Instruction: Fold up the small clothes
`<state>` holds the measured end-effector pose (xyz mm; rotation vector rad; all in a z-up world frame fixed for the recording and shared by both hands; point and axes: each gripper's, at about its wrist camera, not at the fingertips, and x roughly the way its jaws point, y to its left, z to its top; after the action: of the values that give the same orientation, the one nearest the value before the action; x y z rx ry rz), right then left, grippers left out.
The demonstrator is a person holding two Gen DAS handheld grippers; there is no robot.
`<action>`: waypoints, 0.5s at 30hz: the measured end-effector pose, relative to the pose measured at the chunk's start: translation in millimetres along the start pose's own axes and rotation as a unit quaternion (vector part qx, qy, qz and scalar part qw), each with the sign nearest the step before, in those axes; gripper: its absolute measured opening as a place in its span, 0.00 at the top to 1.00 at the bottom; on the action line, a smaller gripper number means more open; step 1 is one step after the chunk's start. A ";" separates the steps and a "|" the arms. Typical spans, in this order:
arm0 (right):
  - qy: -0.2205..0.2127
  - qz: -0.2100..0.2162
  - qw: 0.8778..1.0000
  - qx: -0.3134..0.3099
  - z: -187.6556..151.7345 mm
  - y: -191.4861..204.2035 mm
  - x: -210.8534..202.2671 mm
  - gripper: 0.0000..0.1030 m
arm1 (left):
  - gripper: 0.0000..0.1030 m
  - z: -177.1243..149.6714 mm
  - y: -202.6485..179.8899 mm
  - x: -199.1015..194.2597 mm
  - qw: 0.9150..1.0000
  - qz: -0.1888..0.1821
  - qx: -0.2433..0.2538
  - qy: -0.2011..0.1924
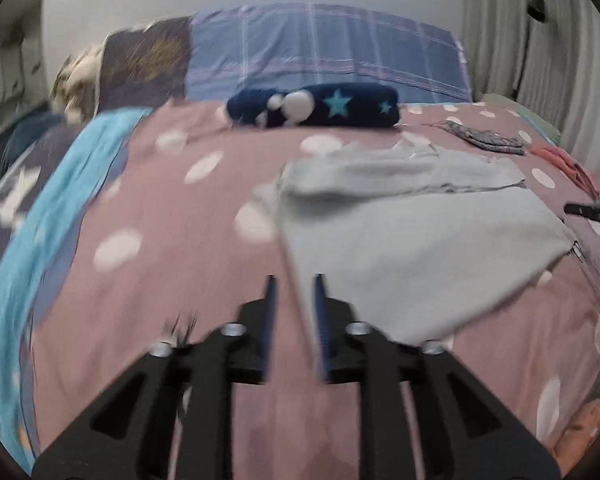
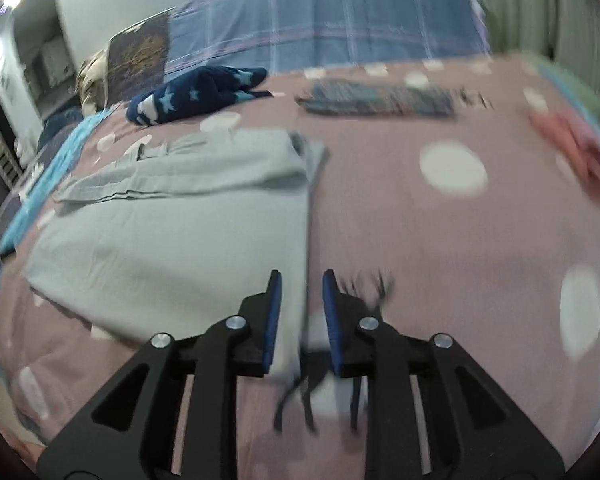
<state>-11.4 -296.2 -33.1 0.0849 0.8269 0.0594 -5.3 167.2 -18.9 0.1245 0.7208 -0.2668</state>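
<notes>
Grey cotton: the pale grey soft cotton garment (image 1: pixel 420 232) lies flat on the dusty pink bedspread with white dots (image 1: pixel 160 208), nearer the foot of the bed than the pillows, its far part already doubled over into a thicker band
Progress: one fold looks made across the top; the near half is spread out in a single layer, so I judge at least one more fold is left on this piece
Left claw: the left gripper (image 1: pixel 294 292) has its blue pads parted by a narrow gap, and the garment's near left edge runs up between them; the blur keeps me from saying whether the pads press on the cloth
Right claw: the right gripper (image 2: pixel 302 288) is likewise a little apart, with the garment's right edge in the gap and some dark straps or cords (image 2: pixel 300 396) hanging blurred below; grip or no grip, I cannot tell
Look of the cloth: thin, limp, lightly creased, edges fairly straight, a raw-looking seam line along the folded band
Other clothes: a folded dark patterned piece (image 2: pixel 380 98) and a folded coral-red piece (image 2: pixel 580 148) sit further off on the bed, seemingly done
Pillows' end: a rolled navy fleece with light blue stars (image 1: pixel 312 110) rests against the blue checked pillow (image 1: pixel 324 52)
</notes>
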 end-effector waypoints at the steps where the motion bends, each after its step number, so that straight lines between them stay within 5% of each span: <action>1: 0.000 -0.006 1.000 -0.021 5.6 5.9 6.9 0.71 | 0.76 9.0 -7.7 11.4 1.000 -0.002 0.016 0.003; 4: 0.017 -0.028 0.996 -0.085 19.6 28.6 34.6 0.68 | 0.73 22.8 -30.6 47.9 0.998 -0.016 0.057 0.029; 8: 0.033 -0.082 0.983 -0.163 29.7 46.0 70.5 0.56 | 0.67 32.1 -44.8 87.3 0.992 0.018 0.105 0.060; 15: 0.018 -0.111 0.972 -0.207 72.1 54.5 110.3 0.55 | 0.65 66.4 -36.0 140.3 0.991 0.023 0.109 0.076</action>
<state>115.2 -236.3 -59.9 -0.4035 0.8407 0.0216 127.5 91.4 -63.5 0.3724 0.8381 -0.2943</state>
